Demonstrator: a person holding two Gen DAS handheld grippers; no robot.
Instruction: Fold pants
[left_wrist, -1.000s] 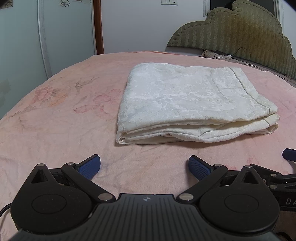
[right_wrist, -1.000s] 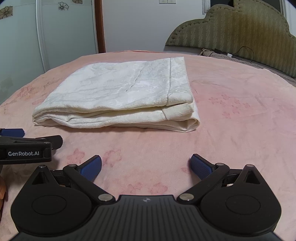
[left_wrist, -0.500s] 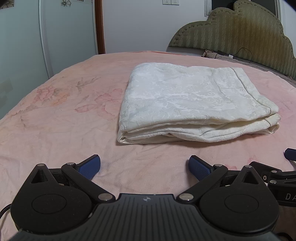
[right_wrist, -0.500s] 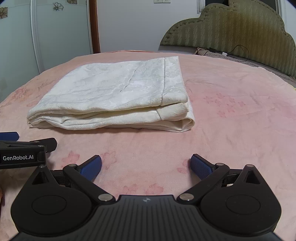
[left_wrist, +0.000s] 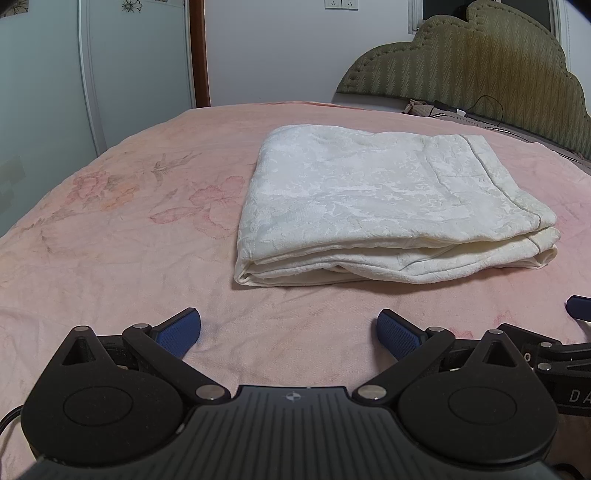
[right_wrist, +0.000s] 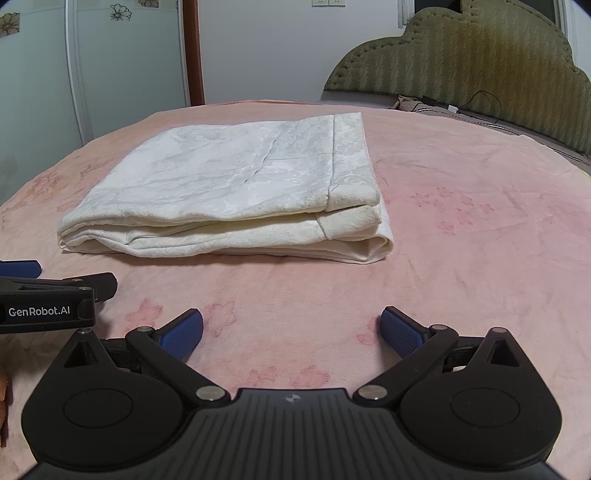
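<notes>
The white pants (left_wrist: 388, 206) lie folded into a layered rectangle on the pink bedspread (left_wrist: 110, 240), right of centre in the left wrist view and left of centre in the right wrist view (right_wrist: 229, 199). The left gripper (left_wrist: 288, 328) and right gripper (right_wrist: 291, 328) sit near it at the bottom of frame, jaws spread, holding nothing. The stack seems four layers thick, though the edges blur.

Left gripper (right_wrist: 22, 295) side: "GenRobot.AI", white on black, in the right wrist view.
Right gripper (left_wrist: 569, 376) side: "DA", cut off at the edge, in the left wrist view.
</notes>
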